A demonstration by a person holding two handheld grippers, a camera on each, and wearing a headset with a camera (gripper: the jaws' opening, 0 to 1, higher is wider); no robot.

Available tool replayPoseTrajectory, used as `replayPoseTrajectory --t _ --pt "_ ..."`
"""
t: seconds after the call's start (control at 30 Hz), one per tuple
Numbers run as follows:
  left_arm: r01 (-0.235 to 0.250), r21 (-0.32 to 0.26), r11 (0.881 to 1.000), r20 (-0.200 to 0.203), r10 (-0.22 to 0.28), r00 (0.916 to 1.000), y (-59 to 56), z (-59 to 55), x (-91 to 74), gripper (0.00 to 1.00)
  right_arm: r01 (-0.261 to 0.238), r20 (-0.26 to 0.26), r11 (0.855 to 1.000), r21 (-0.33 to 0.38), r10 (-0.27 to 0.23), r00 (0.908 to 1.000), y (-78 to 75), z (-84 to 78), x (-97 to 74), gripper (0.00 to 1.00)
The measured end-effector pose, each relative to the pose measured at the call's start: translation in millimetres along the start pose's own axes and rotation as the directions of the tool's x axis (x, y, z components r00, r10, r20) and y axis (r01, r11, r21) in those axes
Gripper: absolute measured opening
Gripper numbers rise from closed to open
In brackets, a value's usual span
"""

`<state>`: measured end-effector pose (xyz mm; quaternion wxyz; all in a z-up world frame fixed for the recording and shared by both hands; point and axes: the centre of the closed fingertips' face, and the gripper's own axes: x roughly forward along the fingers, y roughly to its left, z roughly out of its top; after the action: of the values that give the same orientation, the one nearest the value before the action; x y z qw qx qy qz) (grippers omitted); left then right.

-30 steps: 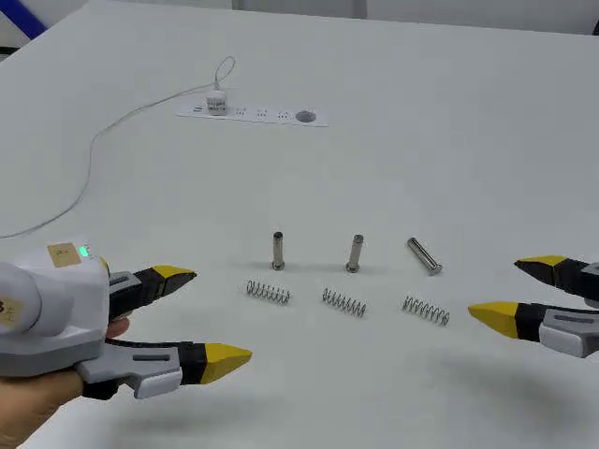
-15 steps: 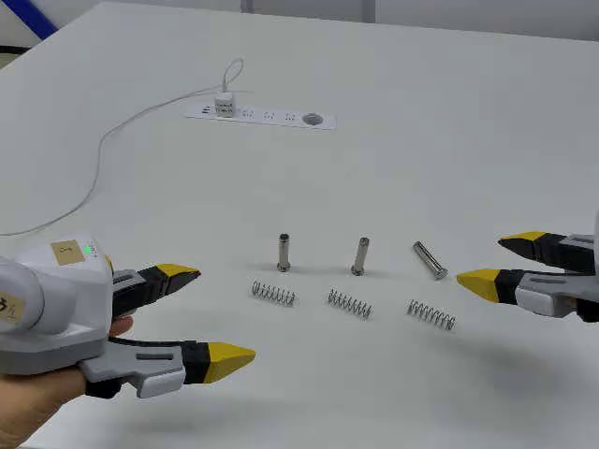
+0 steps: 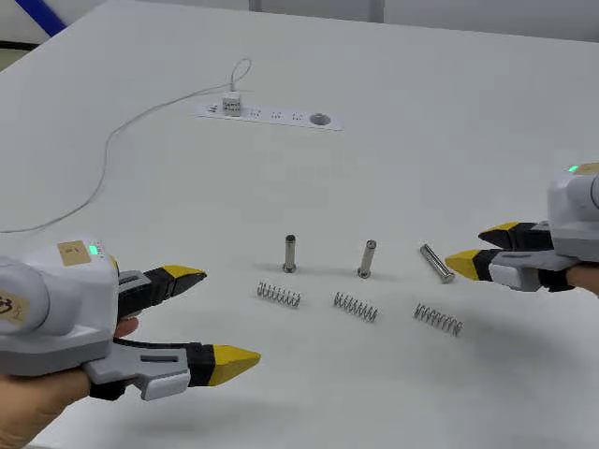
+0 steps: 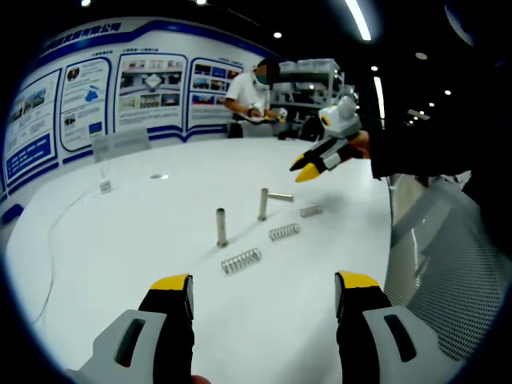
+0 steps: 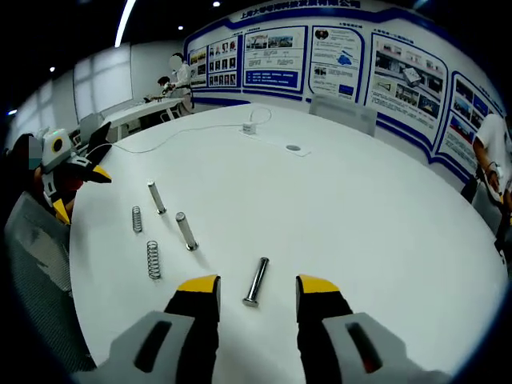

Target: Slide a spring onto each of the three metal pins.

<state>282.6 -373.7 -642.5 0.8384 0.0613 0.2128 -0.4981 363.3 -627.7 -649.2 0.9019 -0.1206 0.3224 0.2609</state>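
Two metal pins stand upright on the white table, the left pin [image 3: 289,253] and the middle pin [image 3: 367,259]. The third pin [image 3: 436,263] lies on its side. In front of them lie three springs [image 3: 279,296] [image 3: 356,307] [image 3: 438,320]. My right gripper [image 3: 477,247] is open just right of the lying pin; in the right gripper view that pin [image 5: 256,281] lies between the tips of my right gripper [image 5: 258,285]. My left gripper [image 3: 217,316] is wide open at the lower left, apart from the springs, with nothing in my left gripper [image 4: 264,282].
A white power strip [image 3: 271,114] with a plug and a thin cable [image 3: 140,117] lies at the back of the table. A person [image 4: 256,88] stands at a far bench. The table edge [image 4: 392,240] runs close on the right.
My right gripper has moved up and inward toward the lying pin, and its jaws have narrowed. The left gripper has stayed about where it was. The head camera has shifted slightly.
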Motion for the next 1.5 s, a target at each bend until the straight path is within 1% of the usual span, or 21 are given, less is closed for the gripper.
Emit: replayPoseTrajectory --t 0.13,0.27,0.33,0.4,0.6,0.8,0.9,0.97,1.03,1.13,1.43,1.5 --pt "0.0 -0.002 1.0 -0.001 0.0 1.0 -0.1 -0.3 0.0 0.73 0.0 -0.033 1.0 0.014 0.0 0.9995 -1.4 -2.8 8.8 0.38" --pt "0.0 -0.004 1.0 -0.001 0.0 1.0 -0.1 -0.5 -0.2 0.73 0.004 -0.061 1.0 0.025 -0.002 0.9982 -1.1 -3.7 17.4 0.33" --pt "0.002 -0.004 1.0 -0.002 -0.002 1.0 -0.5 -0.5 0.1 0.73 0.007 -0.078 1.0 0.018 -0.006 0.997 -0.3 -3.8 21.9 0.32" --pt "0.004 -0.002 1.0 -0.004 -0.004 1.0 -1.0 -0.7 0.6 0.73 0.015 -0.101 1.0 0.01 -0.014 0.9948 -1.3 -4.8 26.6 0.29" --pt "0.006 -0.004 1.0 -0.004 -0.006 1.0 -1.5 -0.8 1.4 0.73 0.025 -0.133 0.999 0.027 -0.021 0.9909 -1.8 -5.0 39.3 0.25" --pt "0.008 -0.004 1.0 -0.005 -0.008 1.0 -2.0 -0.6 2.4 0.73 0.036 -0.173 0.999 0.037 -0.029 0.9844 -2.2 -7.5 50.5 0.19" --pt "0.011 -0.003 1.0 -0.006 -0.011 0.9999 -3.0 -0.3 2.8 0.73 0.045 -0.187 0.998 0.045 -0.036 0.9817 -3.6 -9.2 55.0 0.19" --pt "0.011 -0.003 1.0 -0.006 -0.011 0.9999 -3.2 -0.1 2.9 0.73 0.056 -0.199 0.997 0.049 -0.045 0.9789 -4.7 -10.7 57.2 0.17" --pt "0.012 -0.004 1.0 -0.004 -0.012 0.9999 -3.3 0.2 2.9 0.73 0.058 -0.202 0.997 0.06 -0.045 0.9784 -4.3 -11.4 58.6 0.17" --pt "0.012 -0.004 1.0 -0.003 -0.012 0.9999 -3.4 0.5 2.8 0.73 0.072 -0.219 0.995 0.069 -0.055 0.9741 -6.4 -14.6 61.1 0.15" --pt "0.017 -0.005 1.0 0.001 -0.017 0.9999 -4.4 1.4 3.1 0.73 0.08 -0.236 0.993 0.085 -0.058 0.97 -7.3 -16.4 64.9 0.14" --pt "0.017 -0.004 1.0 0.002 -0.017 0.9999 -4.4 1.9 2.9 0.73 0.08 -0.246 0.993 0.086 -0.057 0.9675 -7.3 -17.6 65.4 0.13"
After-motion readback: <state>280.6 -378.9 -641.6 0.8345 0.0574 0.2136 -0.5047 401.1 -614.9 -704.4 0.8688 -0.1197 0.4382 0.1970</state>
